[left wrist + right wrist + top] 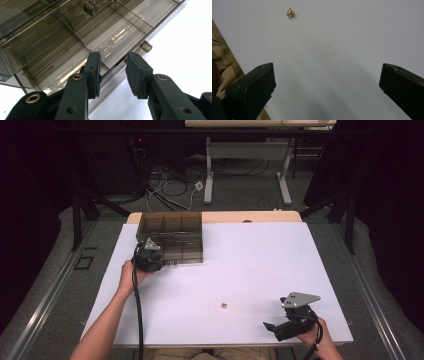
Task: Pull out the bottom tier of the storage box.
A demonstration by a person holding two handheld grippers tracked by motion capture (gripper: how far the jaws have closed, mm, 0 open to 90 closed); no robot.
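Organizer box [172,237] of smoky clear plastic sits at the far left of the white tabletop [260,270]; I judge it light, stiff and slippery, best gripped at its thin front wall, which my left gripper [112,67] straddles, jaws partly apart, not pressing. Right gripper [327,82] rests near, jaws wide apart, aimed at a small coppery cluster [290,13] lying alone; nothing blocks either.

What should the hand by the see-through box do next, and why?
Probably ease the left gripper forward and close on the front edge of the smoky compartment box. Its jaws stand apart right at that edge, near the latch, not yet pinching. The right gripper waits open, away from the small gold piece.
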